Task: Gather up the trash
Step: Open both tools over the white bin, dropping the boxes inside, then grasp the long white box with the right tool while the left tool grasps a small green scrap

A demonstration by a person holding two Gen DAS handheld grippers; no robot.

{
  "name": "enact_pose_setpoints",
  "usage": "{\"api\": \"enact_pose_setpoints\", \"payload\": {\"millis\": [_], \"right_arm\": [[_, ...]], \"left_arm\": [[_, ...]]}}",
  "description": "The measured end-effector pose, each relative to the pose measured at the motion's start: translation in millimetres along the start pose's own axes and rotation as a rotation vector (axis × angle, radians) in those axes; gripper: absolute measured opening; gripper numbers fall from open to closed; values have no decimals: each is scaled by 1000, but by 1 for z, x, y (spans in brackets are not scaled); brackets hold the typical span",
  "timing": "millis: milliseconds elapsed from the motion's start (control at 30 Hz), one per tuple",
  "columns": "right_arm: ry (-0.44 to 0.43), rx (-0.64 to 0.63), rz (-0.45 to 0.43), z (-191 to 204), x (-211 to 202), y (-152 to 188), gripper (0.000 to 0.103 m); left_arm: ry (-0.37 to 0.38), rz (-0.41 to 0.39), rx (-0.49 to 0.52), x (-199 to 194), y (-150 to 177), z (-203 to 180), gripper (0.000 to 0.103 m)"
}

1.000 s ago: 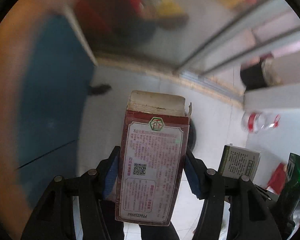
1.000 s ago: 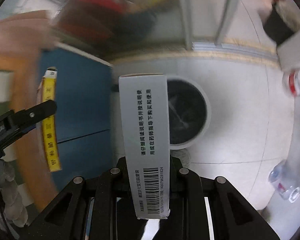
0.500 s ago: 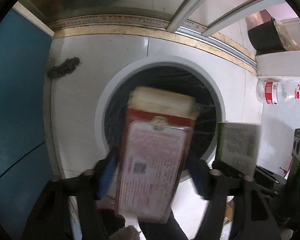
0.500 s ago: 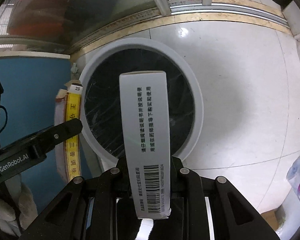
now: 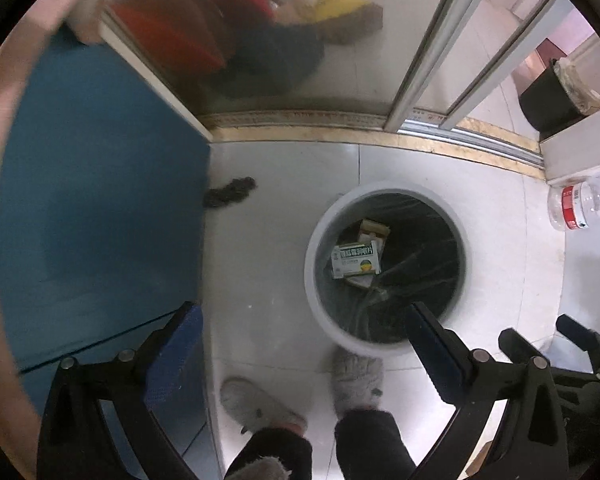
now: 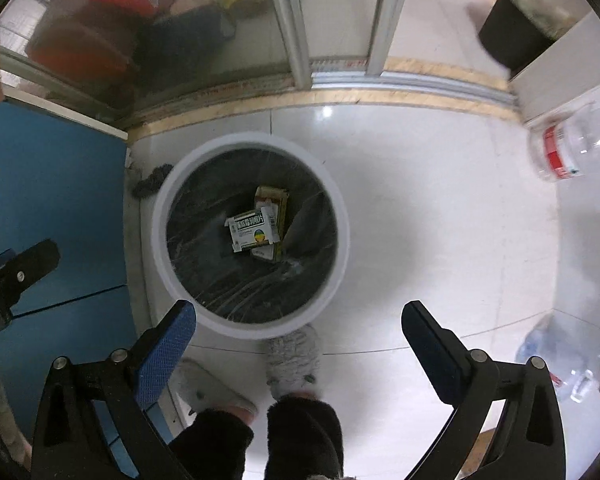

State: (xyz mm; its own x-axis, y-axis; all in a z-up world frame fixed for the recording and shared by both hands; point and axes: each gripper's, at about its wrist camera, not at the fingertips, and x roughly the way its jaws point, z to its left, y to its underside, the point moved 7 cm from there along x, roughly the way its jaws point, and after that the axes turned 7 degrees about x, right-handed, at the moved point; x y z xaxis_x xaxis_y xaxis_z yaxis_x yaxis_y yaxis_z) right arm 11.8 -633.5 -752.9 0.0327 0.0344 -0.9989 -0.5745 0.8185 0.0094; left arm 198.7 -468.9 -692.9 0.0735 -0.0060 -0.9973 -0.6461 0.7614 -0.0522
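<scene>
the white tiled floor [image 5: 284,184] is seen from straight above in both wrist views, and its edges are bent by the lens. the blue panel [image 5: 100,208] on the left is cut off by the frame, so what it belongs to cannot be told. behind the frosted sliding door [image 6: 204,32] only red, dark and yellow blurs are made out.

the round white-rimmed trash bin [image 6: 342,216] stands on the floor, lined with a dark bag whose folds hide part of its bottom. two cartons lie inside: a white box [image 6: 253,230] with a green and yellow mark rests on top of a yellowish box [image 6: 272,197], much of which is covered. the print on both is too small to be read.

a clear bottle with a red label [image 5: 580,204] lies at the right, partly cropped. grey fluffy slippers [image 6: 294,358] are seen below the bin, the legs cut off.

the left gripper [image 5: 304,320] and the right gripper [image 6: 298,316] are both opening, the fingers spread wide with nothing between them.
</scene>
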Motion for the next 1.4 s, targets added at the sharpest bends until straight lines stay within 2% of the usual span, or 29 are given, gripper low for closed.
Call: {"api": "enact_pose_setpoints", "payload": {"millis": [167, 333, 633, 800, 900, 1033, 1133, 1267, 1333, 1400], "right_arm": [[18, 10, -58, 0, -85, 10, 103], [18, 13, -111, -6, -187, 24, 103], [-27, 13, -198, -19, -356, 52, 103], [-59, -12, -230, -19, -415, 59, 103], [-90, -20, -228, -12, -433, 60, 103], [-158, -53, -196, 20, -446, 56, 103], [-206, -105, -185, 59, -460, 51, 103], [-264, -242, -182, 150, -478, 48, 103], [-283, -310, -165, 199, -483, 51, 103], [-296, -413, -150, 265, -484, 61, 103]], "left_arm": [[-3, -28, -8, -80, 12, -3, 103], [14, -73, -13, -171, 23, -11, 103], [55, -133, -25, -303, 42, -23, 103], [70, -187, -35, -354, 50, -23, 103], [70, -212, -63, -372, 51, -15, 103], [22, -261, -128, -398, 49, 27, 103], [-18, -296, -234, -419, 56, 84, 103], [-97, -317, -396, -435, 80, 188, 103], [-155, -304, -485, -436, 104, 249, 103], [-204, -281, -570, -432, 132, 303, 103]]}}
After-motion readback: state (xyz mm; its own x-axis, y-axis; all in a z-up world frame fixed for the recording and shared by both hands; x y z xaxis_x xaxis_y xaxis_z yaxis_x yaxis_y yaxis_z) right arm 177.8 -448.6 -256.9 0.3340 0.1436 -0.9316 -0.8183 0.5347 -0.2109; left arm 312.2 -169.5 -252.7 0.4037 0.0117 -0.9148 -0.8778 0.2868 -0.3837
